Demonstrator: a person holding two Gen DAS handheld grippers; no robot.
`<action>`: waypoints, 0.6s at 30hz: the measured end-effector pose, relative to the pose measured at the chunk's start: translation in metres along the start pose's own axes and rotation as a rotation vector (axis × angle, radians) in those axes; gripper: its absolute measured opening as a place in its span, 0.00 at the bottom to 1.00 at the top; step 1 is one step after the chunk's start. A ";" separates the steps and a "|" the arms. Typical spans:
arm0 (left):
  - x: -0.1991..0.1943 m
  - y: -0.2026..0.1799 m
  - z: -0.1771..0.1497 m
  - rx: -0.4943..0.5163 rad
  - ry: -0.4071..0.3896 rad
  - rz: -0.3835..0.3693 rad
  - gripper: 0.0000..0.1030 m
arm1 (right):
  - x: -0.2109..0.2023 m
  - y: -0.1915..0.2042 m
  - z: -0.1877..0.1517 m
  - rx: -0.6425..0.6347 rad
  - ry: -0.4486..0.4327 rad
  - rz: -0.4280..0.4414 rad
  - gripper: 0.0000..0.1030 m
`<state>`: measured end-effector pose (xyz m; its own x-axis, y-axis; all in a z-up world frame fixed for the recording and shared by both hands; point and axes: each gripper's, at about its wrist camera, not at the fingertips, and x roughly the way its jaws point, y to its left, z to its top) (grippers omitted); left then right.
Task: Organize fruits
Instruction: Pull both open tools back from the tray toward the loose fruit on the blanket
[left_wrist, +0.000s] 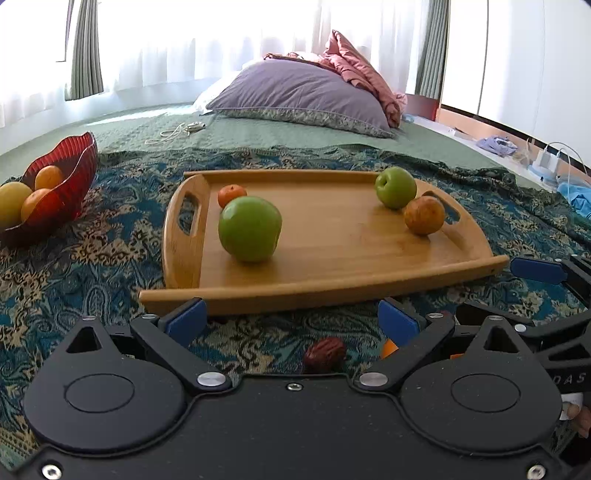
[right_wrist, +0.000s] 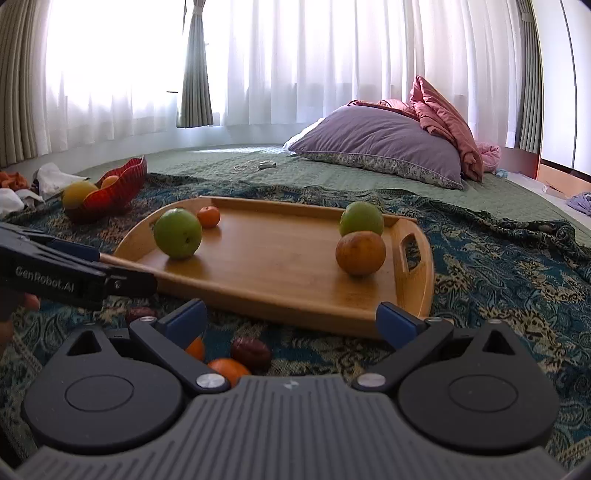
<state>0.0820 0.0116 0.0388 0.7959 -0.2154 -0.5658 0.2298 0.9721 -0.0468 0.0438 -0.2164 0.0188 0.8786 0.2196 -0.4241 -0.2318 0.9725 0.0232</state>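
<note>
A wooden tray (left_wrist: 332, 236) with cut-out handles lies on a patterned blue cloth (left_wrist: 92, 266) spread over a bed, and four fruits rest on it. At the left side of the tray a large green apple (left_wrist: 250, 229) stands just in front of a small tangerine (left_wrist: 231, 195), almost touching it. At the far right side a second green apple (left_wrist: 395, 187) touches a reddish-orange fruit (left_wrist: 424, 215) (perhaps an apple; the kind is not clear). Far to the left, off the tray, a red bowl (left_wrist: 79, 162) holds oranges and one yellow fruit (left_wrist: 13, 203). The left gripper (left_wrist: 293, 319) is near the front rim of the tray with its blue fingers spread wide and nothing between them. The right gripper (right_wrist: 291, 319) is also wide apart and holds nothing. On the cloth between the grippers and the tray lie a dark red date (right_wrist: 251, 352) and a small orange fruit (right_wrist: 229, 369), both partly hidden. A purple pillow (left_wrist: 303, 92) lies far behind, before bright curtains.
</note>
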 end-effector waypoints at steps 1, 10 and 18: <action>0.000 0.000 -0.002 0.001 0.002 0.005 0.96 | -0.001 0.001 -0.002 -0.004 0.000 0.000 1.00; 0.005 -0.002 -0.012 0.016 0.021 0.017 0.96 | -0.001 0.008 -0.017 -0.026 0.010 -0.006 1.00; 0.006 -0.006 -0.018 0.012 0.029 -0.001 0.94 | -0.001 0.014 -0.020 -0.066 0.015 0.024 0.97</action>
<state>0.0754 0.0060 0.0202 0.7792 -0.2135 -0.5893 0.2374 0.9707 -0.0377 0.0317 -0.2049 0.0010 0.8662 0.2413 -0.4376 -0.2805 0.9595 -0.0261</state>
